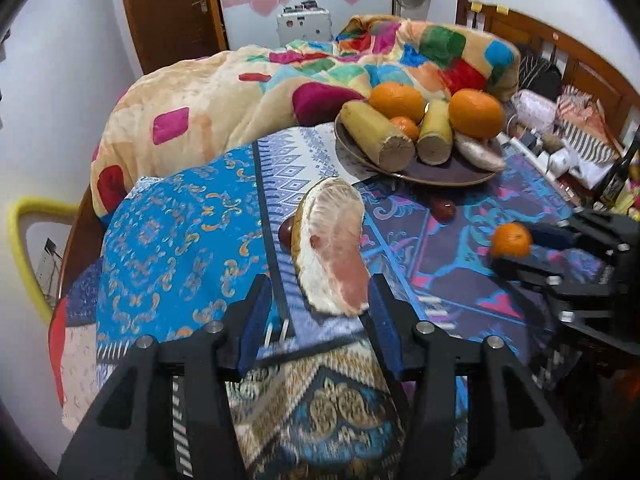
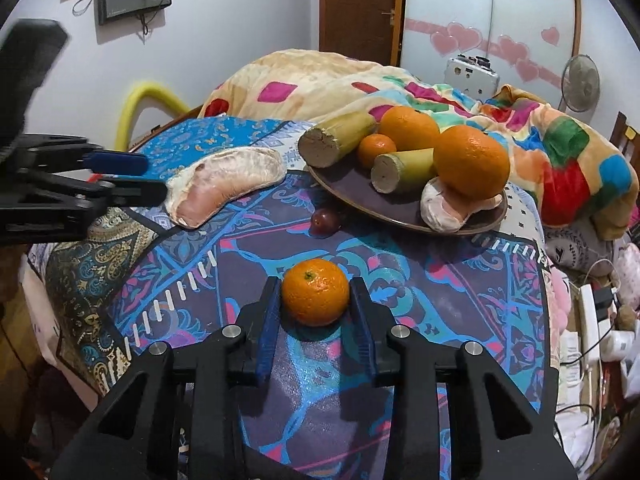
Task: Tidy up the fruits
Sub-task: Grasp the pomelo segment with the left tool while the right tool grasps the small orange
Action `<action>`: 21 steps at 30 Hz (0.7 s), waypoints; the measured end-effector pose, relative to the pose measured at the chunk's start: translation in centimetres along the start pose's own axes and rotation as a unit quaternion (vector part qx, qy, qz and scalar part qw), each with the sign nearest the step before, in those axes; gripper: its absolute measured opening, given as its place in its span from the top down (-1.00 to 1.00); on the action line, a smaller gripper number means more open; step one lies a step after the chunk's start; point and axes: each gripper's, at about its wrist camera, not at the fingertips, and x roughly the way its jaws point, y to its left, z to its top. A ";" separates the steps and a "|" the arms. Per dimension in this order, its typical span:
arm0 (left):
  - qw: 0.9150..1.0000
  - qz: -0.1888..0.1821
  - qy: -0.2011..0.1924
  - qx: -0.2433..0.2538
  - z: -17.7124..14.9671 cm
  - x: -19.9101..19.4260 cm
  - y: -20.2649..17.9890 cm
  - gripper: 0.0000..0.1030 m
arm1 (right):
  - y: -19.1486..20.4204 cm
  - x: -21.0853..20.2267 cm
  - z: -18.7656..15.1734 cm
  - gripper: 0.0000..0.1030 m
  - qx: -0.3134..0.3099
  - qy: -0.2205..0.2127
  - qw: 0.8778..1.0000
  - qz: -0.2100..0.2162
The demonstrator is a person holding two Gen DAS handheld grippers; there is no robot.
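A pomelo wedge lies on the patterned cloth, its near end between the fingers of my left gripper, which is open around it; it also shows in the right wrist view. A small tangerine sits on the cloth between the fingers of my right gripper, which is open with the pads close beside it; it also shows in the left wrist view. A dark plate holds oranges, sugarcane pieces and another pomelo wedge.
A small dark red fruit lies just in front of the plate; another lies behind the pomelo wedge. A colourful blanket is heaped behind the plate. Clutter and a power strip lie at the right.
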 end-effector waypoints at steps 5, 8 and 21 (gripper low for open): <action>0.999 0.027 0.014 0.029 1.1 2.8 -1.1 -0.13 | -1.1 -0.8 0.4 0.40 0.013 -0.012 1.000 0.004; 0.998 0.041 0.014 0.044 1.6 3.9 -1.7 -0.14 | -1.7 -0.8 0.4 0.40 0.018 -0.014 1.000 0.003; 0.993 0.052 0.013 0.104 3.4 5.9 -2.7 0.03 | -3.8 -0.4 -0.2 0.40 0.044 -0.007 0.999 0.007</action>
